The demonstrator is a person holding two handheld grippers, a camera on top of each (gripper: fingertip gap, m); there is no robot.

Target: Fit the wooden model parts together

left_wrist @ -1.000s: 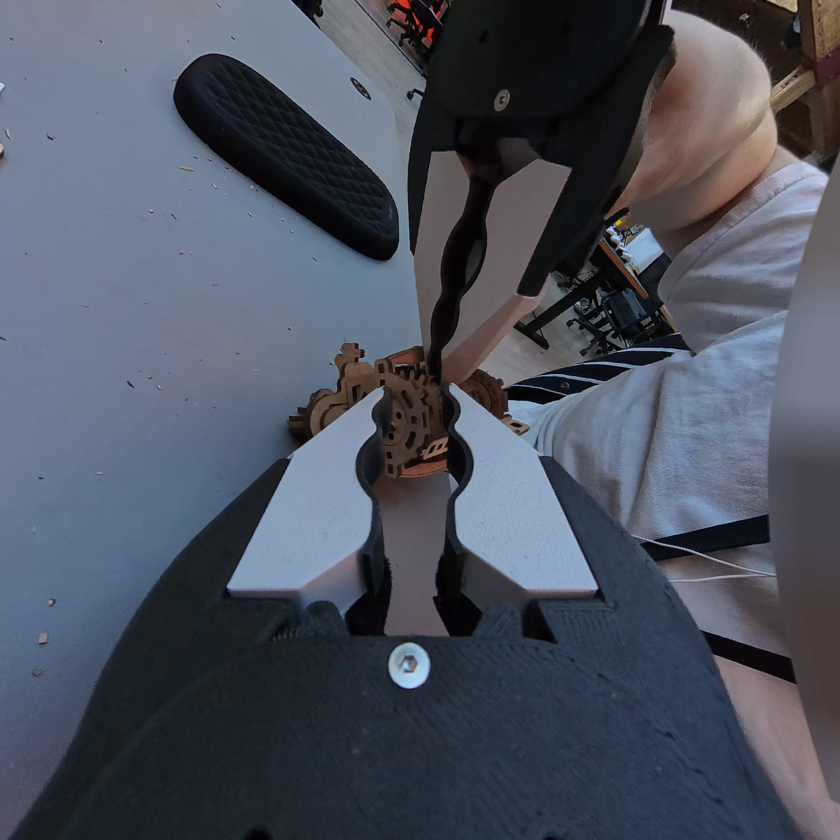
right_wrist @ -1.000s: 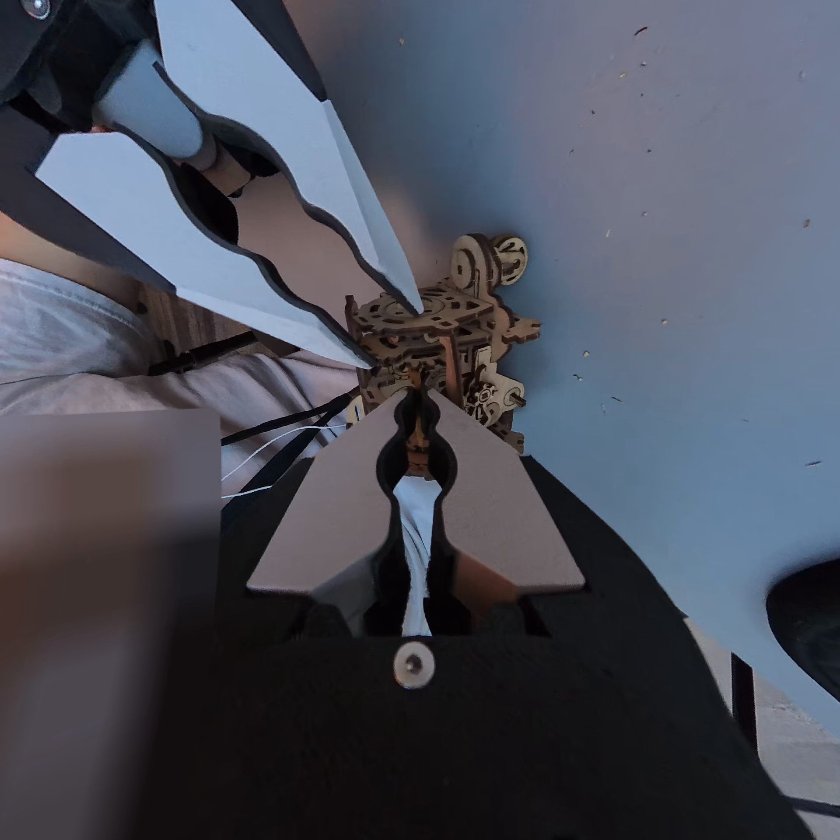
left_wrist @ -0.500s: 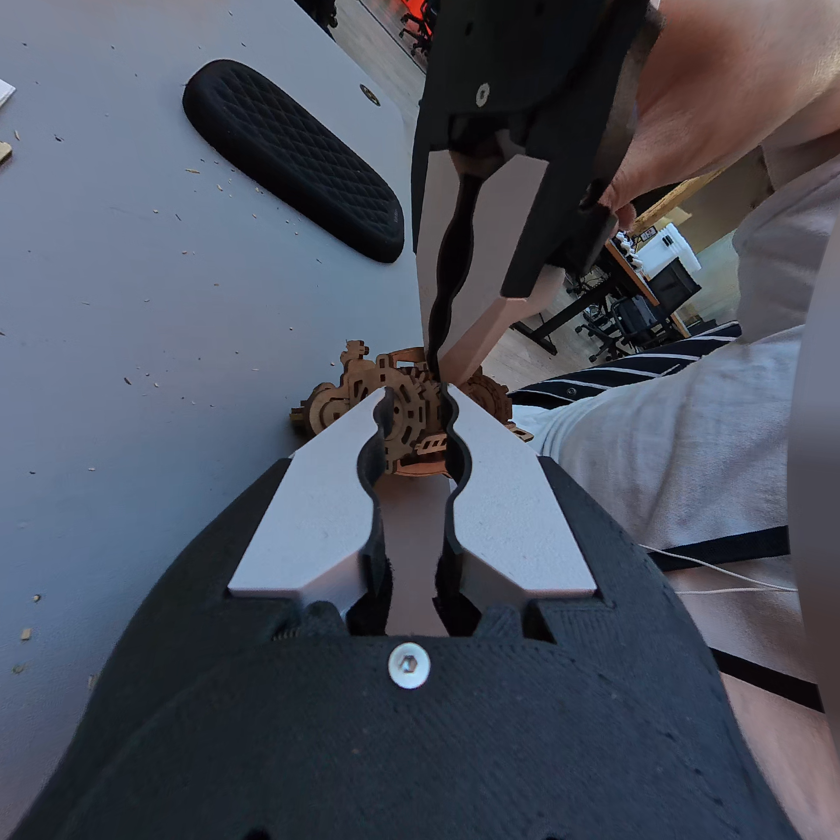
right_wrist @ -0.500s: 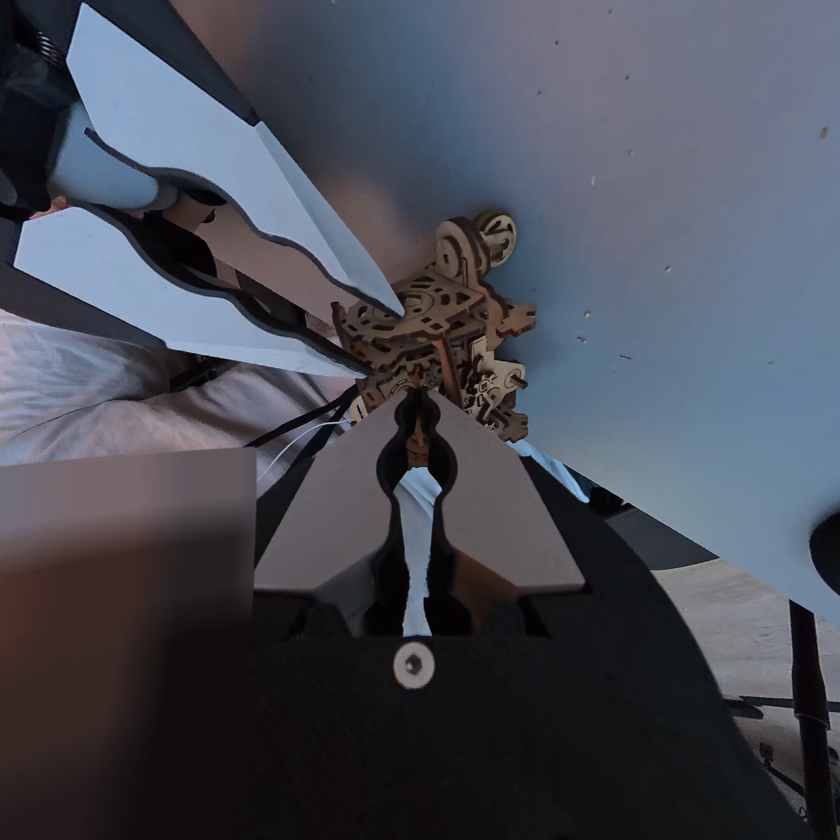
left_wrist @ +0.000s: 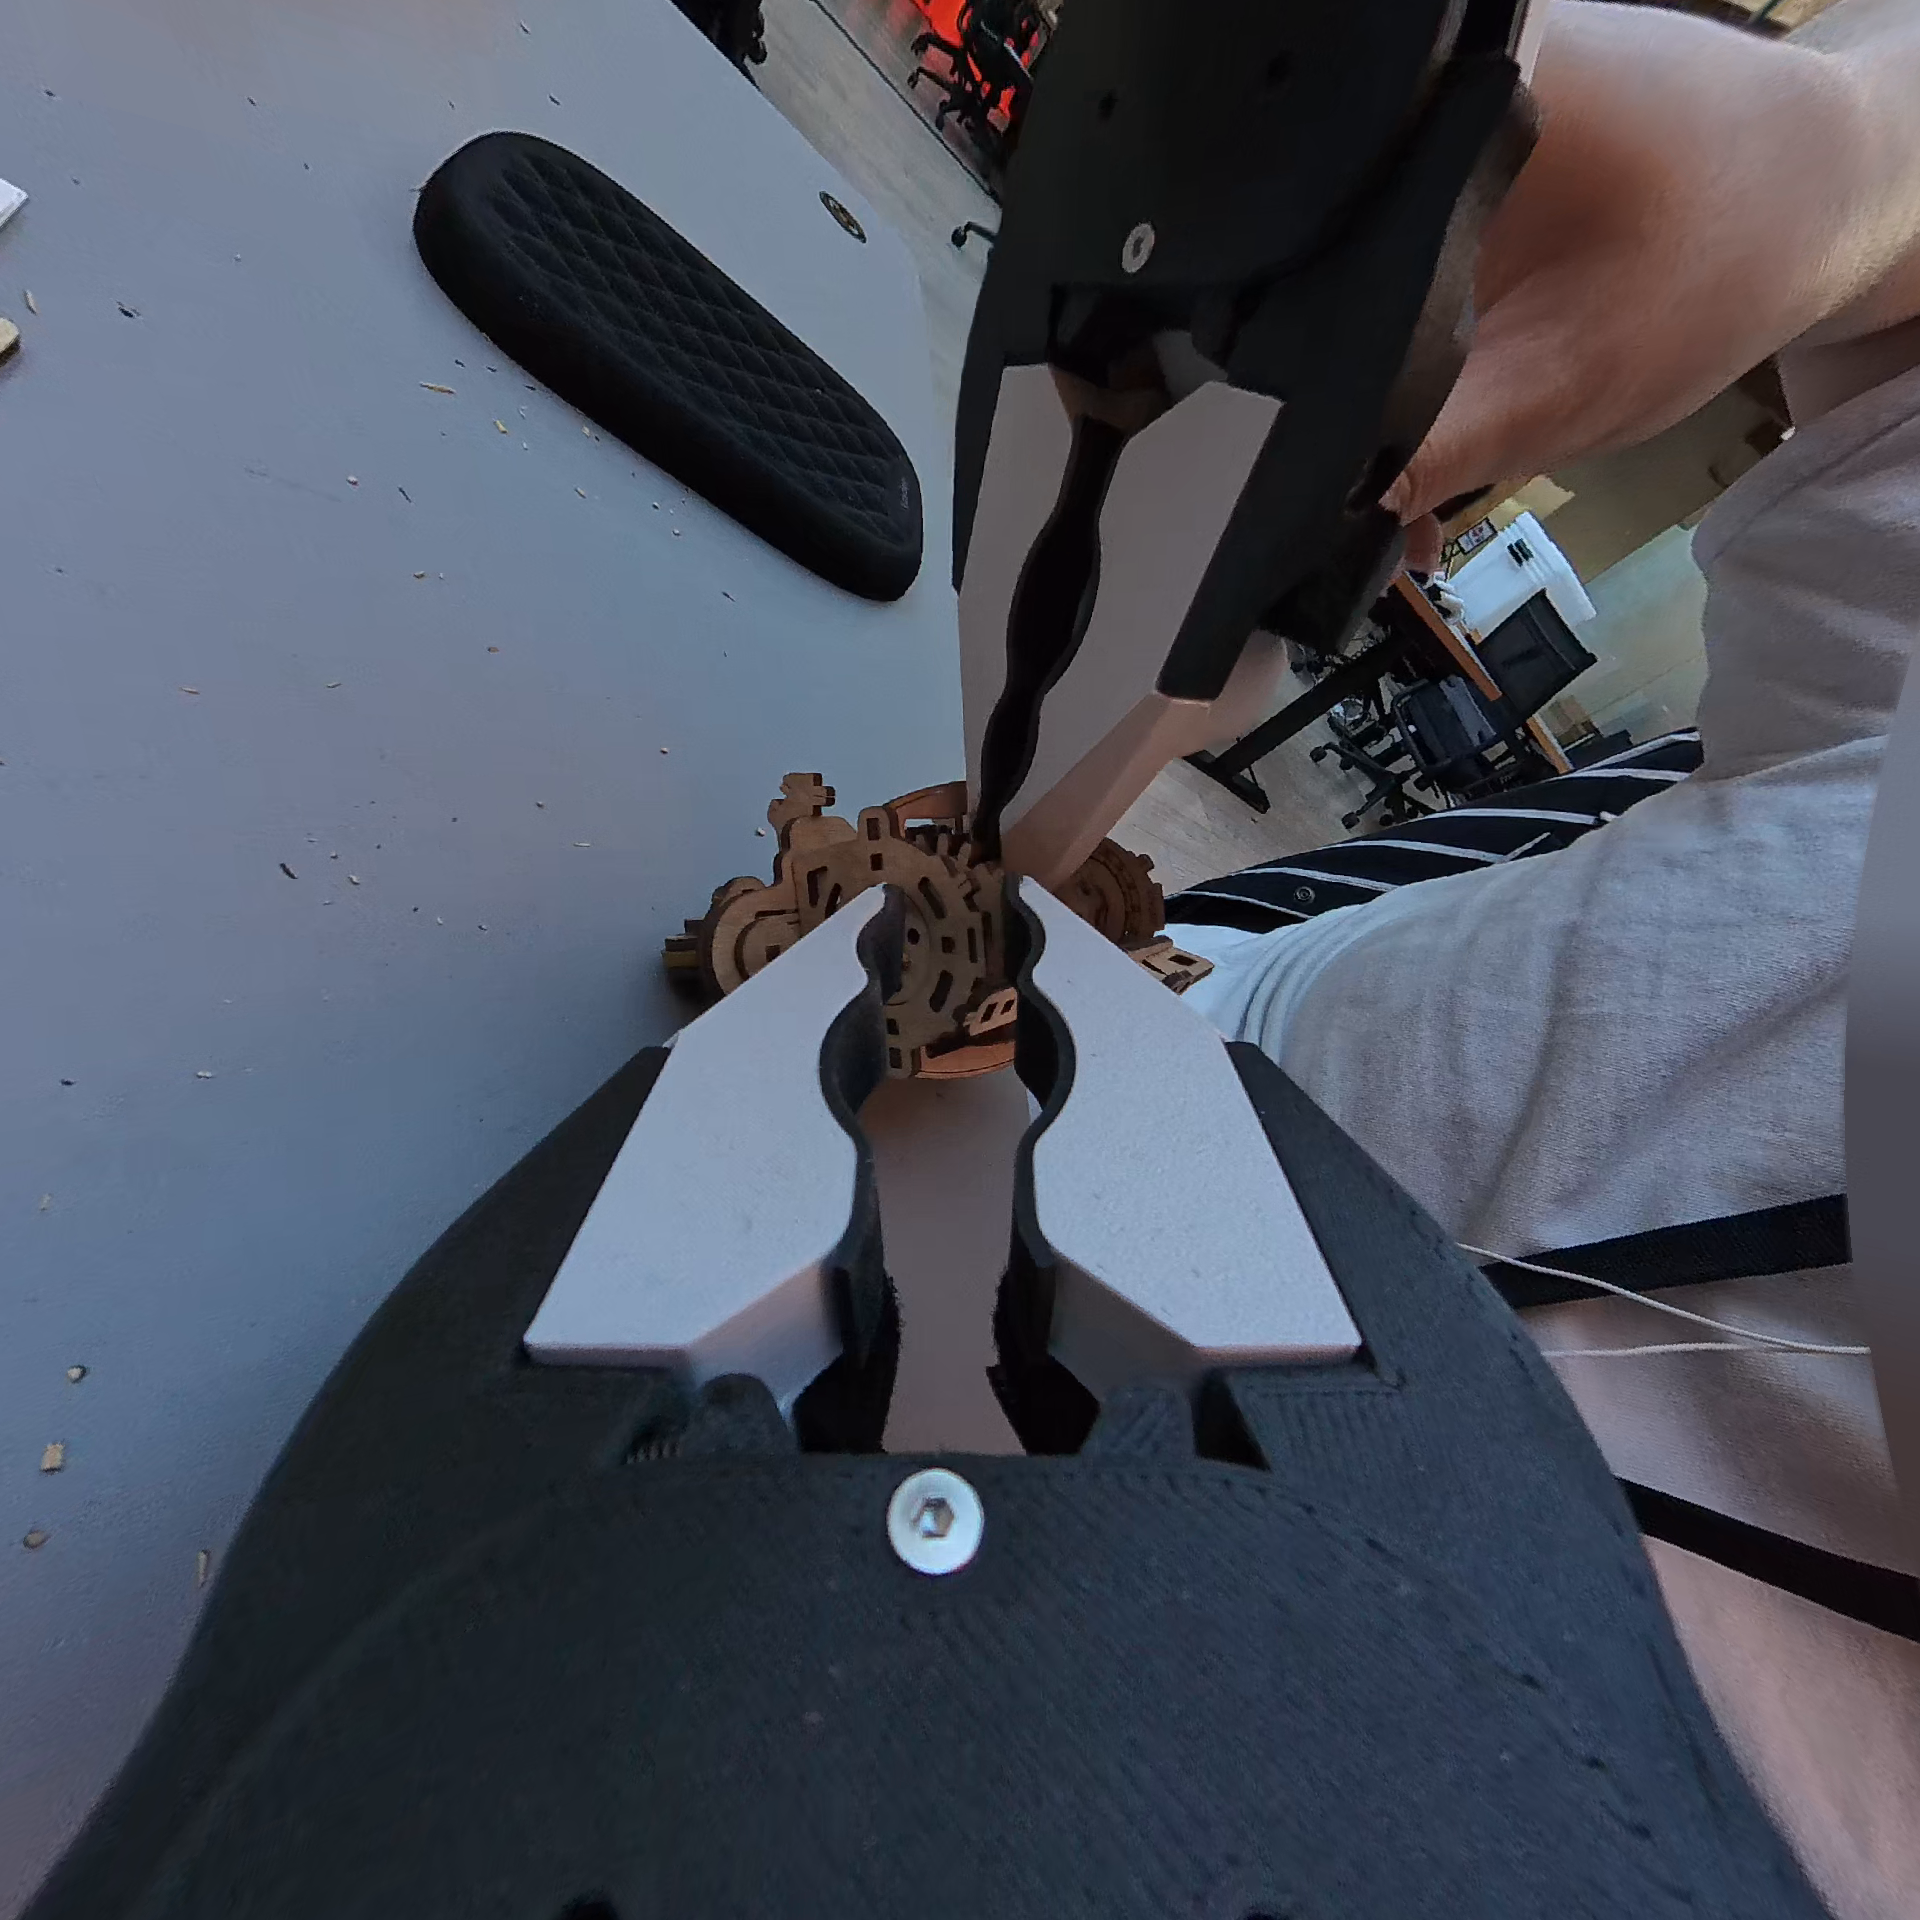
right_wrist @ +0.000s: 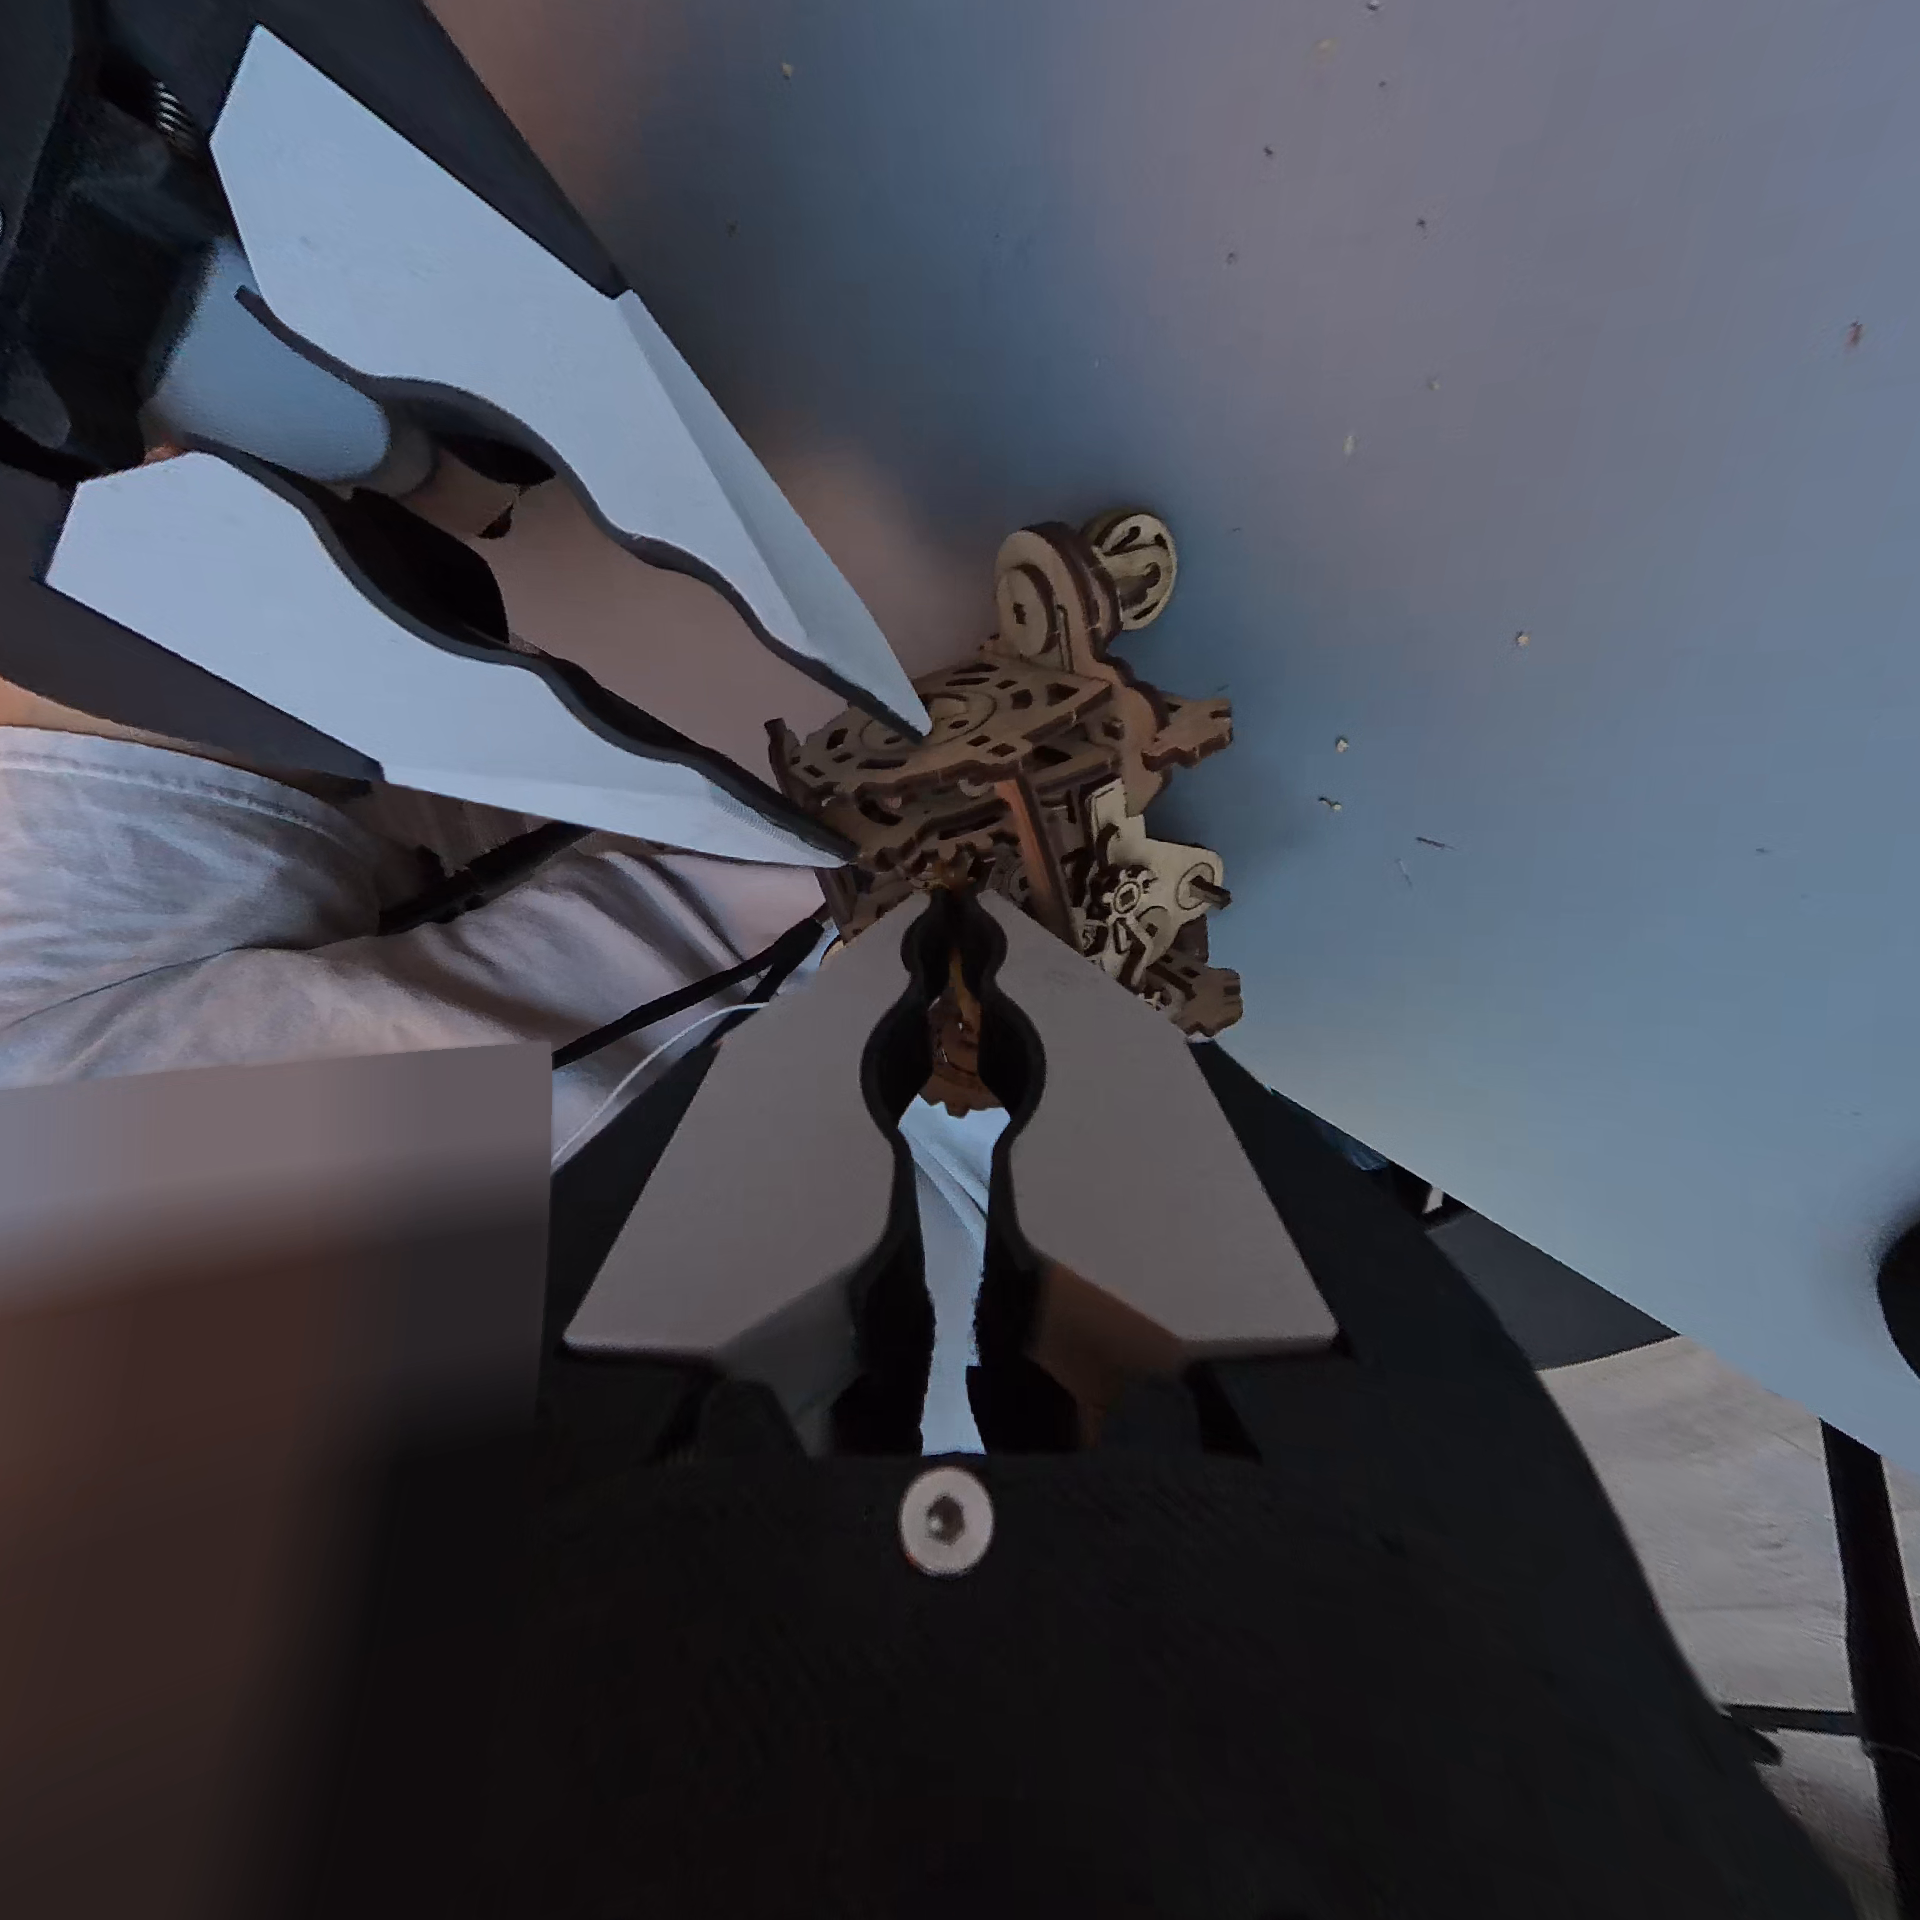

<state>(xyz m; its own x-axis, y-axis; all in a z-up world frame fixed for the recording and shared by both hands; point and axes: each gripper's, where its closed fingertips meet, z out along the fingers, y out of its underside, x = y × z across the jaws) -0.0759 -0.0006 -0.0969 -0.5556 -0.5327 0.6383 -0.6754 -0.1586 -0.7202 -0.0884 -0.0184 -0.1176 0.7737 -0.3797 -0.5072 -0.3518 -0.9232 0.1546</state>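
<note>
A brown laser-cut wooden model (left_wrist: 831,904) with gears and small wheels is at the near edge of the grey table (left_wrist: 312,727). My left gripper (left_wrist: 948,899) is shut on the model's gear section, one finger on each side. My right gripper (left_wrist: 987,831) comes down from above, its tips pressed together against the top of the model. In the right wrist view the right gripper (right_wrist: 948,904) is shut on a small wooden part (right_wrist: 956,1039), held against the model (right_wrist: 997,769). The left gripper (right_wrist: 888,795) clamps the model's latticed top from the left.
A black quilted wrist-rest pad (left_wrist: 665,353) lies farther back on the table. Wood chips are scattered over the tabletop (right_wrist: 1455,416). A person's grey sleeve (left_wrist: 1507,1018) and hand (left_wrist: 1662,260) are close on the right, beyond the table edge. Both grippers' tips are close together, under 4 cm apart.
Both grippers keep their hold. The right gripper and the hand on it have tilted and shifted slightly, and the model has turned a little against the table.
</note>
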